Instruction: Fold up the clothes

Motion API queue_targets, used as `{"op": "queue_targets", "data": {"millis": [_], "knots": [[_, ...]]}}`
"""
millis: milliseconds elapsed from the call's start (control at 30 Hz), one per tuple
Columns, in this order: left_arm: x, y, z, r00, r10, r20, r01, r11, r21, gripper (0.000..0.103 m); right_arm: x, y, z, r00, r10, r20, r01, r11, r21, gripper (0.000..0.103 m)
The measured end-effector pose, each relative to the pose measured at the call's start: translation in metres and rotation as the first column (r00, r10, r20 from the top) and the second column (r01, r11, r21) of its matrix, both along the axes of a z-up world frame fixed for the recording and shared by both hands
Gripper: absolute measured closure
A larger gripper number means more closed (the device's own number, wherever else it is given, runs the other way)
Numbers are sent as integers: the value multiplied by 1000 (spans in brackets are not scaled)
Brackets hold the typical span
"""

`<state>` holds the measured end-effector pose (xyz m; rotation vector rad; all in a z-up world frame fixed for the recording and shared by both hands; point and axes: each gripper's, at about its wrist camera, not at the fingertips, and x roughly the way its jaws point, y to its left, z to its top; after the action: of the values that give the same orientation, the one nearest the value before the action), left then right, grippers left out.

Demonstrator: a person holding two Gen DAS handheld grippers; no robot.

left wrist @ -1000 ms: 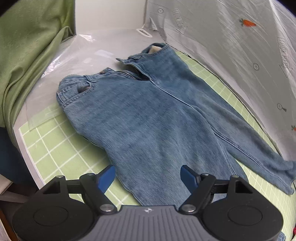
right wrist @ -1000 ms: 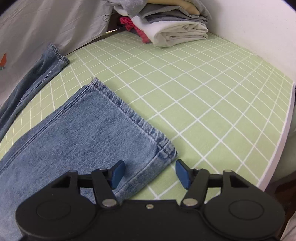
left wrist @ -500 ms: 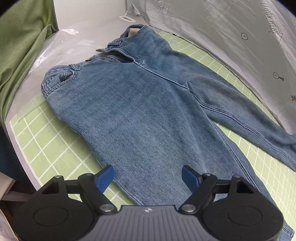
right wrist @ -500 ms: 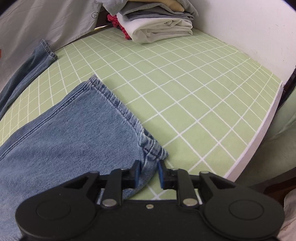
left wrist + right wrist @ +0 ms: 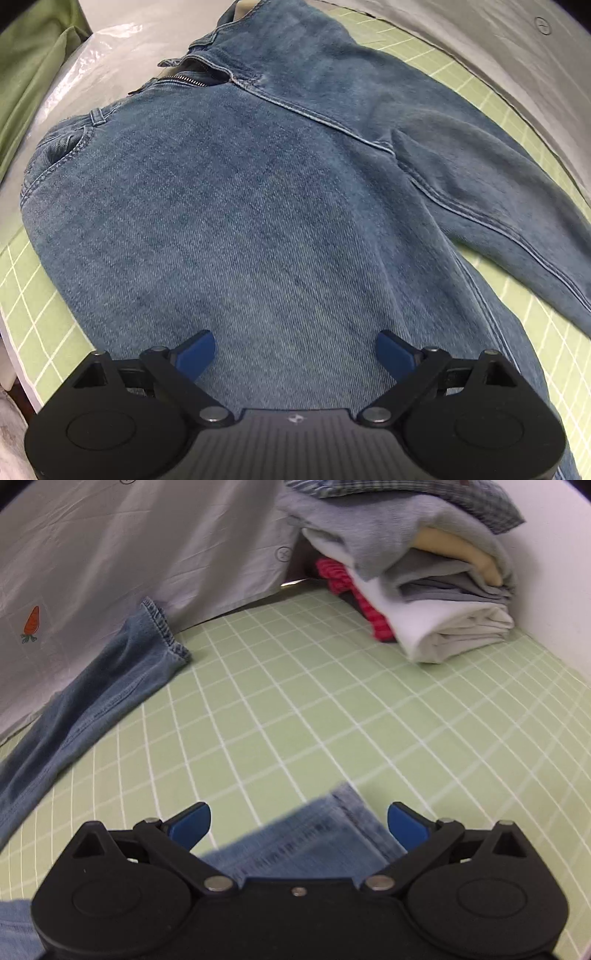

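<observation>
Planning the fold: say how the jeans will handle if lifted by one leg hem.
The jeans look like thick denim lying flat, so probably floppy and draping. The long legs would likely trail across the mat. Double-stitched seams suggest weight; the open right gripper may need a firm pinch.

place: home laundry-folding corner | counter (image 5: 332,709): green grid mat | ahead-right of right tool: folded clothes stack (image 5: 436,590) | ahead-left: carrot-print sheet (image 5: 110,554) | left: green cloth (image 5: 33,74)

Blue jeans (image 5: 277,206) on green mat (image 5: 332,720) w/ white grid.
</observation>
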<state>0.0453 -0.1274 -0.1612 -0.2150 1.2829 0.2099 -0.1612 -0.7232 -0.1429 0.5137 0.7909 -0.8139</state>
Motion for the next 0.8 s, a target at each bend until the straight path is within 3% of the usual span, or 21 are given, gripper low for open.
{"op": "queue_targets", "data": {"millis": [100, 200, 367, 567, 600, 633, 667, 700, 800], "knots": [[12, -4, -8, 999, 36, -12, -36, 999, 33, 0, 64, -14, -5, 999, 32, -4, -32, 999, -4, 0], [17, -10, -8, 1000, 27, 6, -27, 998, 60, 0, 119, -27, -13, 995, 99, 4, -99, 995, -8, 0], [14, -6, -9, 999, 34, 15, -35, 998, 47, 0, 191, -47, -16, 986, 152, 68, -150, 988, -31, 3], [13, -7, -9, 999, 49, 13, -49, 998, 49, 0, 223, -75, -25, 990, 99, 99, -96, 995, -34, 46], [14, -7, -9, 999, 50, 10, -51, 998, 48, 0, 224, -76, -26, 990, 98, 102, -95, 995, -35, 69], [14, -7, -9, 999, 50, 8, -51, 998, 48, 0, 222, -77, -26, 988, 108, 111, -105, 994, -32, 80], [14, -7, -9, 999, 50, 8, -50, 998, 47, 0, 217, -78, -25, 983, 129, 132, -126, 992, -29, 83], [15, -6, -9, 999, 50, 8, -50, 998, 47, 0, 210, -79, -23, 976, 157, 153, -154, 988, -31, 93], [18, -5, -10, 999, 50, 12, -51, 998, 48, 0, 184, -74, -10, 971, 188, 146, -177, 980, -89, 94]]}}
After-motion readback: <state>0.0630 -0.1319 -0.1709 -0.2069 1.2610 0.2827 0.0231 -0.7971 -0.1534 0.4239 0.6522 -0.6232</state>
